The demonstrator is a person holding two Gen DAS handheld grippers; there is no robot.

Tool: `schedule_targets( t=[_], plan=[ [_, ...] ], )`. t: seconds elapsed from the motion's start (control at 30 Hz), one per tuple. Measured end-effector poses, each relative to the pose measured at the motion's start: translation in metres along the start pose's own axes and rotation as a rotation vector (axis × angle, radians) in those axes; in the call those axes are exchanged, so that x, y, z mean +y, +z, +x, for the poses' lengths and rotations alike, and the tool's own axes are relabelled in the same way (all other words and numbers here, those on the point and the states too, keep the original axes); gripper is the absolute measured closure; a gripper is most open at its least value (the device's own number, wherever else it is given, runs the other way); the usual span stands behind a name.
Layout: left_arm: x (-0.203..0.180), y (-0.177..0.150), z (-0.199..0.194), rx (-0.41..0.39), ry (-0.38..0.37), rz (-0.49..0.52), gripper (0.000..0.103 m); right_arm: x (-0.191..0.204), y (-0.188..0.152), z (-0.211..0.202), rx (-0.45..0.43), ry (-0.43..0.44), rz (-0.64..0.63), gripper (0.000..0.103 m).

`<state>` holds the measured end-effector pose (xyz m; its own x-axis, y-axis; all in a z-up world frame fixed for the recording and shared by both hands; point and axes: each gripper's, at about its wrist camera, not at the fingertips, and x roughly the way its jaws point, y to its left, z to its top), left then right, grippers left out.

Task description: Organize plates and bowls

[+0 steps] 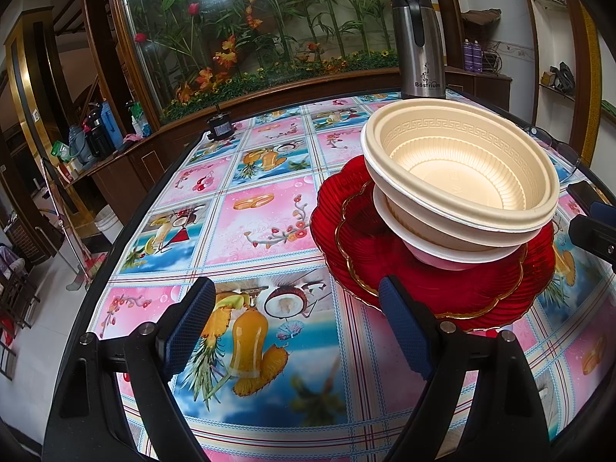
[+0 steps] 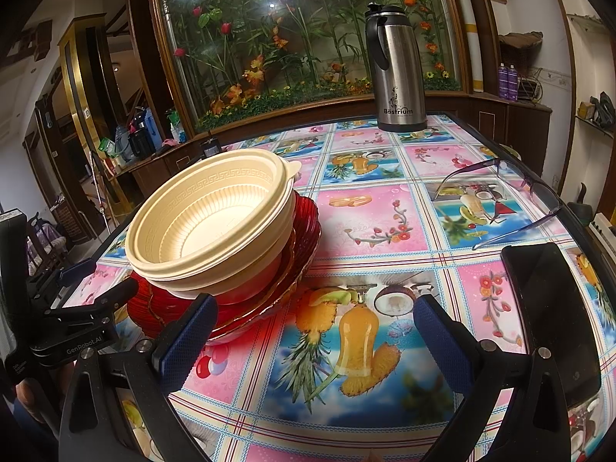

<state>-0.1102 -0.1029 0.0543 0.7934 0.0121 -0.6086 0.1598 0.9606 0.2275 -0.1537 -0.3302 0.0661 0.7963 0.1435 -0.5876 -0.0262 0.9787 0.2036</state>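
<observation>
Cream plastic bowls (image 1: 462, 177) (image 2: 215, 223) sit nested and slightly tilted on a stack of red scalloped plates (image 1: 385, 242) (image 2: 300, 231) with gold rims. The stack rests on the patterned tablecloth (image 1: 250, 223) (image 2: 369, 223). My left gripper (image 1: 298, 300) stands open just left of and in front of the stack, its right finger overlapping the plate's near rim in view. My right gripper (image 2: 313, 317) stands open to the right of the stack, its left finger close to the plate edge. Nothing lies between either pair of fingers. The left gripper (image 2: 77, 308) also shows at the right wrist view's left edge.
A steel thermos jug (image 1: 419, 46) (image 2: 398, 73) stands at the table's far edge. Purple-framed glasses (image 2: 508, 200) and a black phone (image 2: 554, 315) lie on the right side. A small black device (image 1: 221, 127) sits at the far left edge. Wooden cabinets surround the table.
</observation>
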Motion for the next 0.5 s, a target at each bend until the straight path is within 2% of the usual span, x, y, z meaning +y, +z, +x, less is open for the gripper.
schedule_targets(
  t=[0.5],
  plan=[
    [-0.0056, -0.0005, -0.0004, 0.008, -0.006, 0.007, 0.015, 0.0039, -0.0018, -0.0002, 0.005, 0.001, -0.001, 0.001]
  ],
)
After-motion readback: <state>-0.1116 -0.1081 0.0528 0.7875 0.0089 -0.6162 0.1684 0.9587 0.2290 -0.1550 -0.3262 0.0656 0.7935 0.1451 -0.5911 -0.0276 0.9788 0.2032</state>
